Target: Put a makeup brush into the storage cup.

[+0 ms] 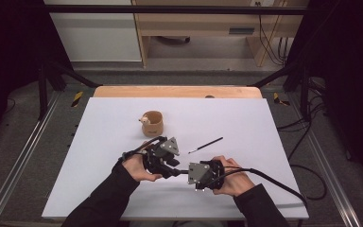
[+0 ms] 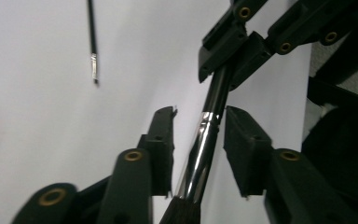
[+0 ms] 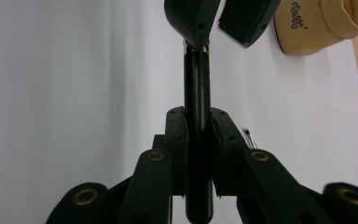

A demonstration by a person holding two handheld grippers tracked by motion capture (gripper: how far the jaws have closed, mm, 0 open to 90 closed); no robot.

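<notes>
Cup (image 1: 152, 123) behind grippers, thin brush (image 1: 205, 145) right of cup, both on table (image 1: 94, 189)

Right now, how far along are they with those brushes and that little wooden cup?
Looks like midway. A thick brush is passing between hands: the right gripper clamps its black handle, while the left gripper stands open around the metal ferrule, pads not touching. A thin brush lies on the white table, untouched. The wooden cup holds something small and pale, but no brush. Probably both brushes are left to stow.
</notes>
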